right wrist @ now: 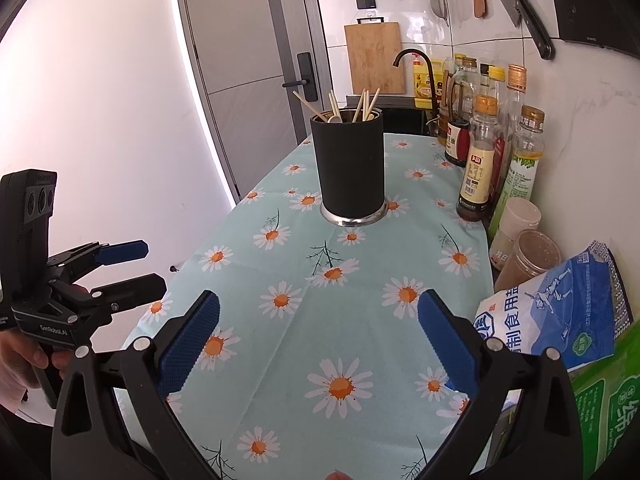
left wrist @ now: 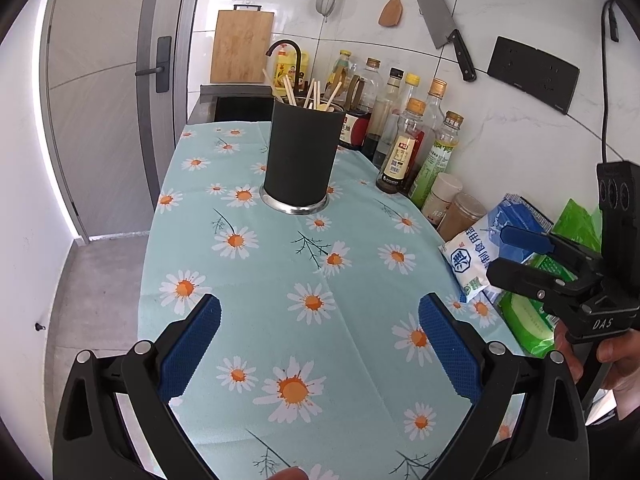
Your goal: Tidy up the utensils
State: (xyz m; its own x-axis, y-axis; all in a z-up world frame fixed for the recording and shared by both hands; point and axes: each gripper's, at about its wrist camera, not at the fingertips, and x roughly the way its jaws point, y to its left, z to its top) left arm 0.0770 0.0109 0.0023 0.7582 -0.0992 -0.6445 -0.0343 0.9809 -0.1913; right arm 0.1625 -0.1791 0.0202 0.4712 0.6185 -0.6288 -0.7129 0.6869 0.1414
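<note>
A black cylindrical utensil holder (left wrist: pixel 299 156) with a steel base stands upright on the daisy tablecloth (left wrist: pixel 280 280), in the middle far part of the counter. It also shows in the right wrist view (right wrist: pixel 350 168). Several wooden chopsticks (left wrist: pixel 290 90) and a wooden spoon stick out of its top, as the right wrist view (right wrist: pixel 368 104) shows too. My left gripper (left wrist: pixel 320 348) is open and empty, low over the cloth near the front edge. My right gripper (right wrist: pixel 318 344) is open and empty beside it, over the cloth.
Sauce and oil bottles (left wrist: pixel 404 148) line the right wall, with jars (right wrist: pixel 528 256), a blue-white salt bag (right wrist: pixel 560 316) and green packets (right wrist: pixel 608 408) nearer. A sink with a dark faucet (left wrist: pixel 288 50) lies behind the holder. A cleaver (left wrist: pixel 444 28), spatula and strainer hang on the wall.
</note>
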